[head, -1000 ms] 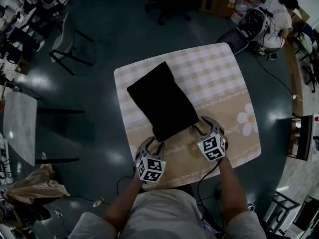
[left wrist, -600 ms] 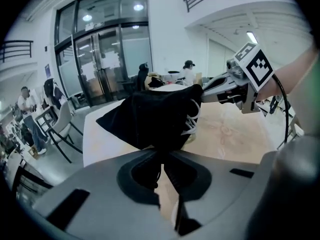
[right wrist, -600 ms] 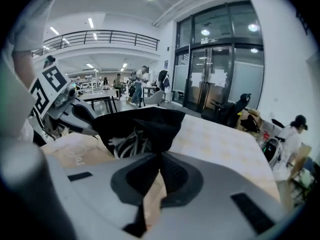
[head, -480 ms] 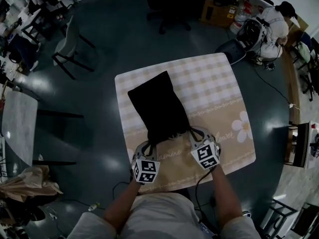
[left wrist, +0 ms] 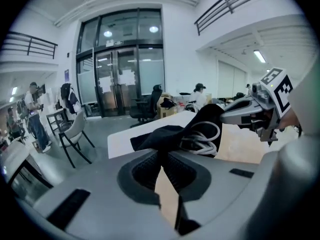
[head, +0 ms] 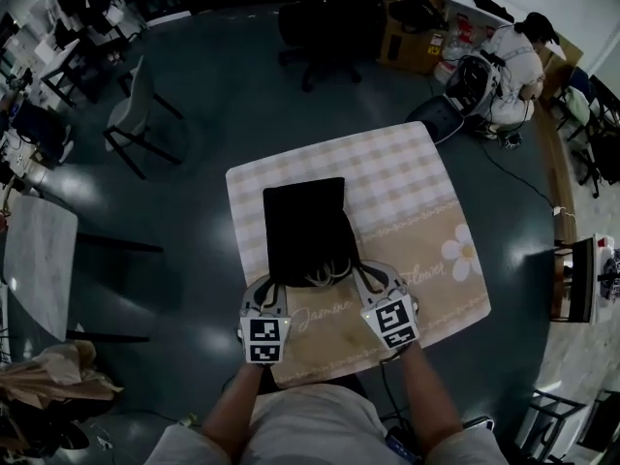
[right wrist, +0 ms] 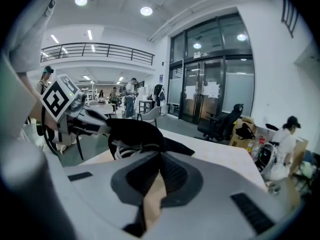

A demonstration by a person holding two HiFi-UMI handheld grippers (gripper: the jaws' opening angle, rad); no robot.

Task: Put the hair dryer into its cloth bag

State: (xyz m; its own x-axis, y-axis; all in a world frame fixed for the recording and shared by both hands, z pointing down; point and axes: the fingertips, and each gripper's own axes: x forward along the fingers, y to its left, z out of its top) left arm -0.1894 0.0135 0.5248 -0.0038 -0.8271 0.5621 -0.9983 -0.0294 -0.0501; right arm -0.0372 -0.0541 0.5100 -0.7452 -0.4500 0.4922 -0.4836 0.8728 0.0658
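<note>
The black cloth bag lies on the checked table, its near mouth raised off the top. My left gripper is shut on the mouth's left corner, and my right gripper on its right corner. Loops of white cord show in the open mouth; the hair dryer's body is hidden inside. In the left gripper view the pads of that gripper pinch the bag's black cloth, with the cord beyond. The right gripper view shows the same grip on the cloth.
A black office chair and boxes stand beyond the table's far side. A person crouches at the far right. A pale chair and a white table are to the left.
Both grippers closed on the bag's near corners and rose with them. The bag's mouth lifted and the bag swung round straighter, showing the white cord.
</note>
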